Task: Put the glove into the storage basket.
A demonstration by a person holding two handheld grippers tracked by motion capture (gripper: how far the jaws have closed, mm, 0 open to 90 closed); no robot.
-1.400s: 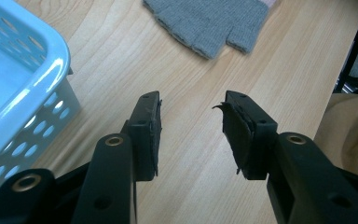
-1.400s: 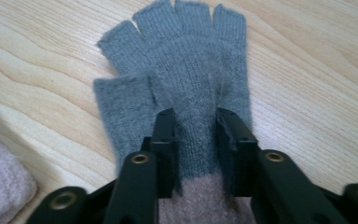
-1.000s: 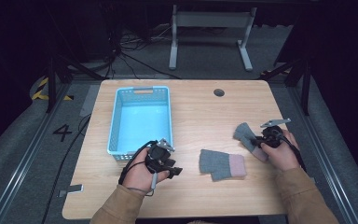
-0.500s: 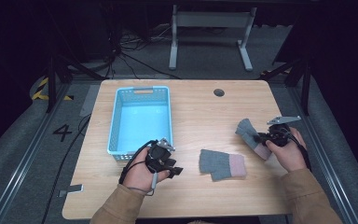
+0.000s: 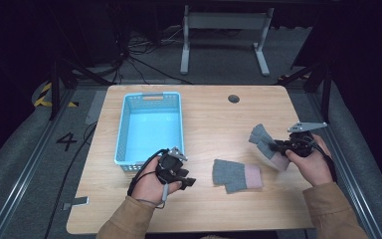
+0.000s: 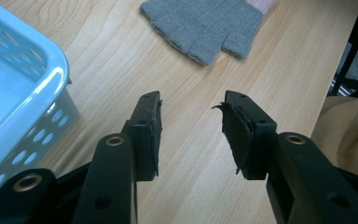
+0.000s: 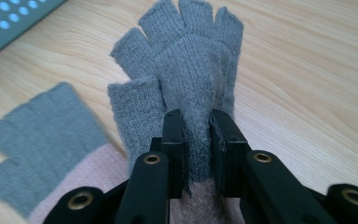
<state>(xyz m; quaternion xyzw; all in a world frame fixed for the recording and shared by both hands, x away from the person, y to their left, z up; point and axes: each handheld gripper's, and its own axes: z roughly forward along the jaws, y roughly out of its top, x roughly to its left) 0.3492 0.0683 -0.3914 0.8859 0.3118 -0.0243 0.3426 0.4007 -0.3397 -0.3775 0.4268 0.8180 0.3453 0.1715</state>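
While the left tool (image 5: 185,180) sits on the wooden table (image 5: 209,119) by the light blue plastic basket (image 5: 149,127), the right tool (image 5: 277,148) holds a grey knit fingerless glove with a pink cuff (image 5: 263,142) above the table. Left gripper view – jaws apart, nothing between. Right gripper view – jaws pinch that glove (image 7: 186,70); a second matching glove (image 7: 42,135) lies flat.
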